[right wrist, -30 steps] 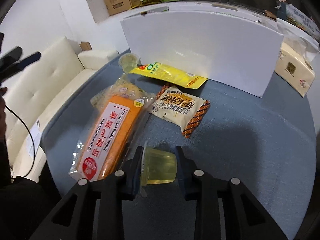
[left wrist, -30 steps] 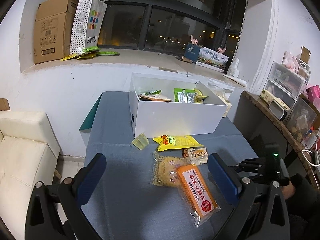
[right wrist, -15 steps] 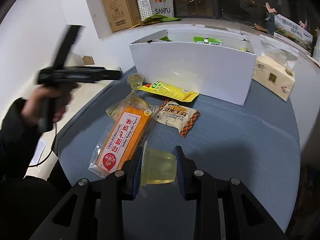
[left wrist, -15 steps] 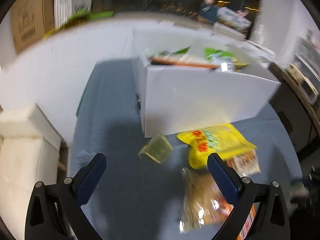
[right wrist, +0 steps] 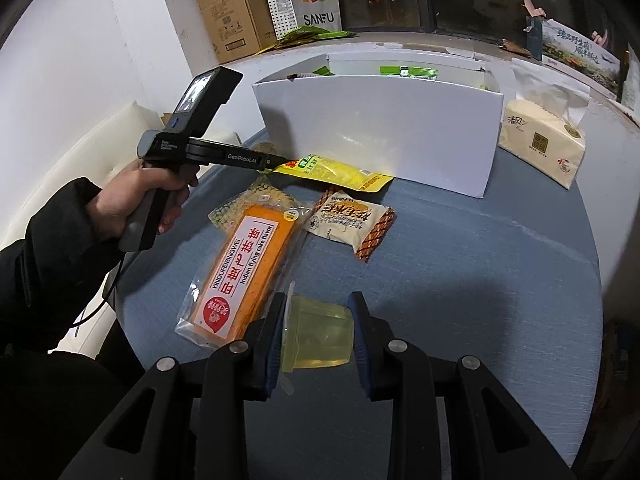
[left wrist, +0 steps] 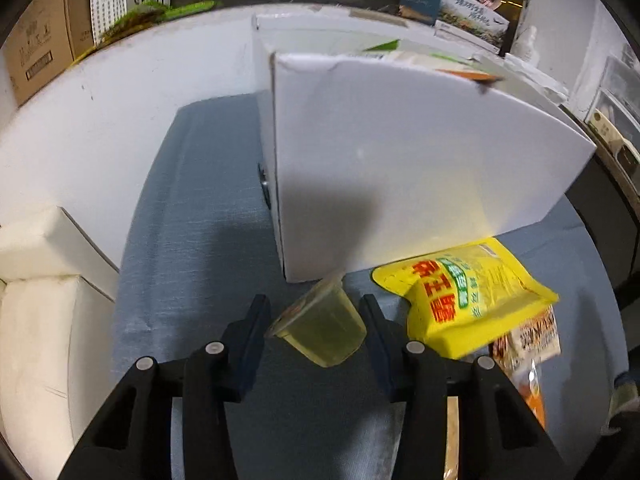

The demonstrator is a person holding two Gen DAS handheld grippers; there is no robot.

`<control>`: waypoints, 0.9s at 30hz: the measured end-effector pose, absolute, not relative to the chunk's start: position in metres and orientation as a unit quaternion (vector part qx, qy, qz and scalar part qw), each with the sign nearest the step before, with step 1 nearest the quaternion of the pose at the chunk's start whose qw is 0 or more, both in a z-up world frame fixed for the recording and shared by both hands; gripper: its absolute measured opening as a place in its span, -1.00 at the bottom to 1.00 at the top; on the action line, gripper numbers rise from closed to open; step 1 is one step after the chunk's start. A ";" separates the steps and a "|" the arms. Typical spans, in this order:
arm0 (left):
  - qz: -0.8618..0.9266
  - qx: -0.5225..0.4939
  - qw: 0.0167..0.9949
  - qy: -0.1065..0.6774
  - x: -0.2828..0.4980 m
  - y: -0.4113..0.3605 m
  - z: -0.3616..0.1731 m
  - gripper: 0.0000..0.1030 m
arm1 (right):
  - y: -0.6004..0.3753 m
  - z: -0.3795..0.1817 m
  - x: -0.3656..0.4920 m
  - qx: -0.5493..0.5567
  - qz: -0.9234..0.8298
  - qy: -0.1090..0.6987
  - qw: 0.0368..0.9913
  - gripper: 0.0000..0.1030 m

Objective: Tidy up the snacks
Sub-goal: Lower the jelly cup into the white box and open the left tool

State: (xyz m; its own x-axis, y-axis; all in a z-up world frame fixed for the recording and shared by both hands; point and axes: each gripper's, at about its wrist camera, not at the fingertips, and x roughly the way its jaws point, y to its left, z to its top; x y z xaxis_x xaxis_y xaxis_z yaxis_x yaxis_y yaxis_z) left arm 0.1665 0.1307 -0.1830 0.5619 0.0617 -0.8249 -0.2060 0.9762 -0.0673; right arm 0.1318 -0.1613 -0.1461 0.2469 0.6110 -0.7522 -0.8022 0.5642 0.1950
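Note:
A pale green jelly cup (left wrist: 320,328) lies tilted on the blue table by the corner of the white box (left wrist: 400,152). My left gripper (left wrist: 316,320) is closing around it, and both pads touch its sides. My right gripper (right wrist: 320,332) is shut on a second jelly cup (right wrist: 320,336), held above the table's near edge. In front of the box lie a yellow pouch (right wrist: 340,174), a brown-edged cracker packet (right wrist: 352,220), an orange cake pack (right wrist: 244,272) and a speckled pack (right wrist: 256,200) partly under it. The box holds several snack packs.
A person's hand (right wrist: 136,196) in a dark sleeve holds the left tool beside the snacks. A tissue pack (right wrist: 540,144) stands right of the box. A cream sofa (left wrist: 40,320) lies off the table's left edge. A cardboard box (right wrist: 236,12) and a bag stand on the sill.
My left gripper has swung down and forward to the jelly cup by the box, and its jaws have gone from wide open to closed around the cup. The right gripper keeps its cup.

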 end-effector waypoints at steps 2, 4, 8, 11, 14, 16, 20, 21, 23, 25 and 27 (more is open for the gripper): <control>0.064 -0.082 0.889 0.446 0.155 0.128 -0.175 -0.02 | -0.161 -0.146 0.132 -0.115 0.452 0.414 0.782 -0.36; 0.055 -0.084 0.899 0.427 0.140 0.123 -0.163 -0.02 | -0.162 -0.145 0.132 -0.113 0.453 0.414 0.782 -0.36; 0.032 -0.088 0.921 0.378 0.105 0.111 -0.129 -0.02 | -0.163 -0.141 0.133 -0.106 0.452 0.410 0.785 -0.36; 0.012 -0.098 0.935 0.340 0.084 0.106 -0.099 -0.02 | -0.163 -0.135 0.139 -0.098 0.449 0.405 0.790 -0.36; -0.006 -0.104 0.945 0.311 0.080 0.105 -0.066 -0.02 | -0.163 -0.123 0.150 -0.080 0.448 0.397 0.797 -0.36; -0.014 -0.104 0.951 0.292 0.086 0.105 -0.046 -0.02 | -0.161 -0.109 0.161 -0.070 0.447 0.386 0.804 -0.36; -0.022 -0.095 0.959 0.265 0.110 0.108 -0.013 -0.02 | -0.153 -0.073 0.187 -0.057 0.442 0.352 0.823 -0.36; -0.025 -0.094 0.961 0.259 0.120 0.108 -0.005 -0.02 | -0.151 -0.065 0.195 -0.053 0.441 0.347 0.826 -0.36; -0.028 -0.095 0.962 0.254 0.136 0.110 0.005 -0.02 | -0.144 -0.046 0.214 -0.039 0.437 0.335 0.834 -0.36; -0.025 -0.085 0.964 0.250 0.155 0.109 0.015 -0.02 | -0.136 -0.028 0.234 -0.026 0.435 0.324 0.840 -0.36; -0.025 -0.081 0.963 0.254 0.180 0.110 0.023 -0.02 | -0.129 -0.017 0.250 -0.018 0.434 0.318 0.843 -0.36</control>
State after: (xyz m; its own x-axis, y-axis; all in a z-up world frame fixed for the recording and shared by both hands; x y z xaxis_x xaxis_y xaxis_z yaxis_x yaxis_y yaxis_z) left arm 0.1798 0.1098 0.0229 0.8697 -0.0892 -0.4854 0.0069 0.9856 -0.1689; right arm 0.2504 -0.1289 -0.0167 0.4209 0.7203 -0.5514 -0.7427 0.6227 0.2464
